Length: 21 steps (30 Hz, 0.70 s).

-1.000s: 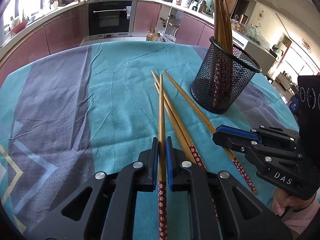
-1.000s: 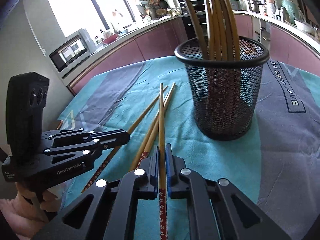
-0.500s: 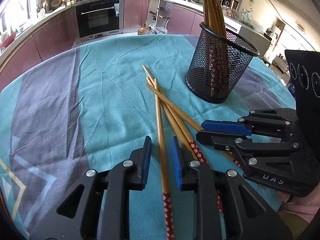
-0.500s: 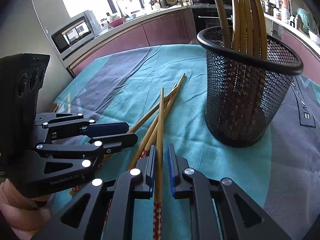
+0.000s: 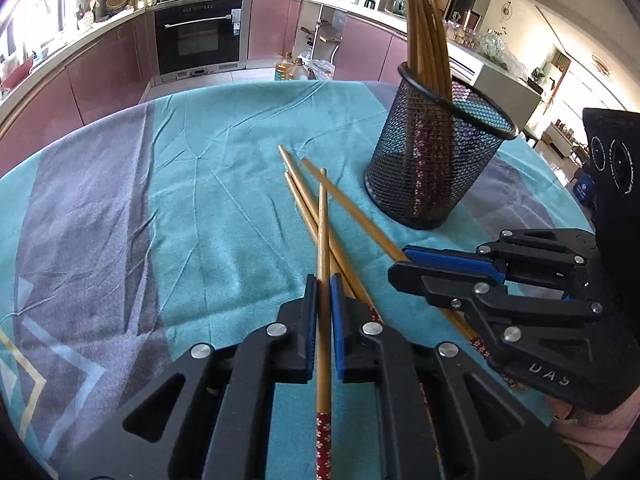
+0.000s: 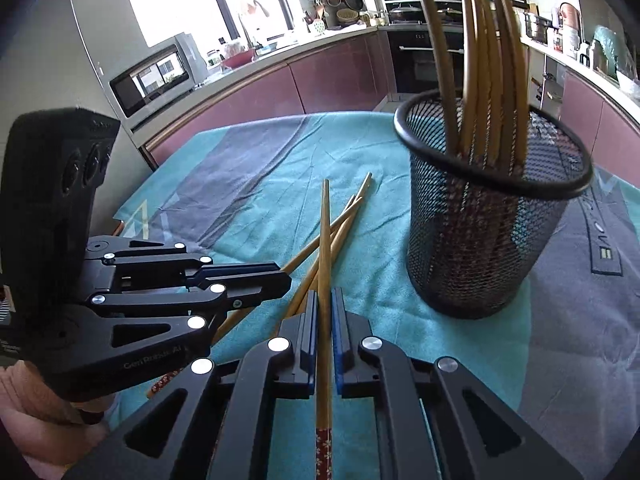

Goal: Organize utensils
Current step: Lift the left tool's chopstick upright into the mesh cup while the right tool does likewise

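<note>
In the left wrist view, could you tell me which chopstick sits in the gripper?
The chopstick running straight up between the left gripper fingers; its tip crosses over the others, which lie slanted on the cloth to its right.

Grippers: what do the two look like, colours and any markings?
Both are matte black plastic with silver screws and blue ribbed pads inside the fingers. The left gripper reads "GenRobot.AI" in grey; the right gripper shows "DAS". Each carries a black block with round lenses. A pink sleeve shows behind the right one.
</note>
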Each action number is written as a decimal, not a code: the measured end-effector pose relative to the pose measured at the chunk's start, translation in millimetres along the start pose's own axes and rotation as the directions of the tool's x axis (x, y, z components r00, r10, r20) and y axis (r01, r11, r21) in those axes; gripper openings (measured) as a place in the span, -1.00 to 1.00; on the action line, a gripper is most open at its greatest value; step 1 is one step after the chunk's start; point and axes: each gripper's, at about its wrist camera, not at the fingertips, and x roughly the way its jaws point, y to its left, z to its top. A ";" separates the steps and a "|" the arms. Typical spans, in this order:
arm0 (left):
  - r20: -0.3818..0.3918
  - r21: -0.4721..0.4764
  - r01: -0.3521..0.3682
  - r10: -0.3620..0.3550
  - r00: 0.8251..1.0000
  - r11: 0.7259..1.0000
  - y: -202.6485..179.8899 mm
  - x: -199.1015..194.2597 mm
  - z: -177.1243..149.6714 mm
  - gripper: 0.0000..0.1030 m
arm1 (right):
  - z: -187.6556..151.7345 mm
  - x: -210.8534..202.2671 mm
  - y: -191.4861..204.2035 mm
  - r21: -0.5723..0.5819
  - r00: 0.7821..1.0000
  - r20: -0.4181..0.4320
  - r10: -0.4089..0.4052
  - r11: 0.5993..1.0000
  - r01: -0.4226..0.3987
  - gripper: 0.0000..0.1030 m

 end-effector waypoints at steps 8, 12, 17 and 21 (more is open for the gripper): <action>0.068 -0.001 0.058 -0.057 0.996 0.998 3.3 -40.9 3.5 -0.86 | 4.8 -37.7 -0.3 -0.001 0.995 0.098 0.009 1.000 -0.009 -0.89; 0.107 0.011 0.098 -0.098 0.989 0.995 0.4 -62.8 4.6 -0.86 | 7.2 -56.4 -2.0 -0.001 0.989 0.147 0.005 1.000 -0.005 -0.89; 0.160 0.027 0.163 -0.165 0.973 0.986 -5.4 -91.8 9.7 -0.86 | 11.8 -78.4 -5.5 0.010 0.979 0.203 0.013 1.000 -0.016 -0.88; 0.200 0.046 0.195 -0.200 0.959 0.980 -10.0 -113.6 13.3 -0.86 | 15.5 -92.6 -10.2 0.013 0.971 0.238 0.017 1.000 -0.021 -0.88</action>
